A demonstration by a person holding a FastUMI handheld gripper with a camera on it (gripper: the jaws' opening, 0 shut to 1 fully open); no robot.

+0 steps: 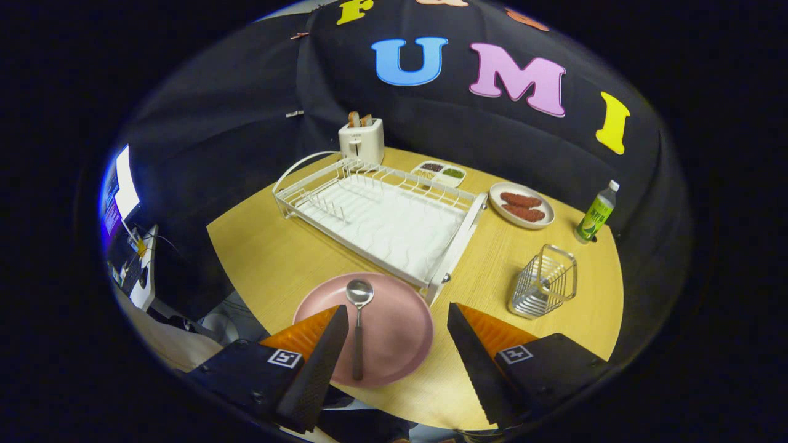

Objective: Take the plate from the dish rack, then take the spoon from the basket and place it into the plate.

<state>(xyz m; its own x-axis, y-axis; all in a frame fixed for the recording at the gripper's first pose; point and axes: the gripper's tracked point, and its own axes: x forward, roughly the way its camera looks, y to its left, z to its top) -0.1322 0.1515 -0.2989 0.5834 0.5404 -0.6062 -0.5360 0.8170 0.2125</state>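
Gripper (394, 320) with its two fingers spread wide, holding nothing — the left finger overlaps the near-left rim of the plate, the right finger stands apart from the plate over bare table (258, 258). Pink plate (394, 326) lies flat on the wooden table, between the fingers and just in front of the near corner of the dish rack. Spoon (358, 326) rests inside the plate, bowl pointing toward the rack, dark handle toward the gripper, just beside the left finger's inner edge but apart from it. White dish rack (381, 215) sits beyond the plate, its wire slots holding no dishes. Wire basket (545, 282) stands beyond the right finger. Farther back — a white toaster (361, 140), a small divided dish (439, 173), a plate with two sausages (522, 205) and a green bottle (596, 212).
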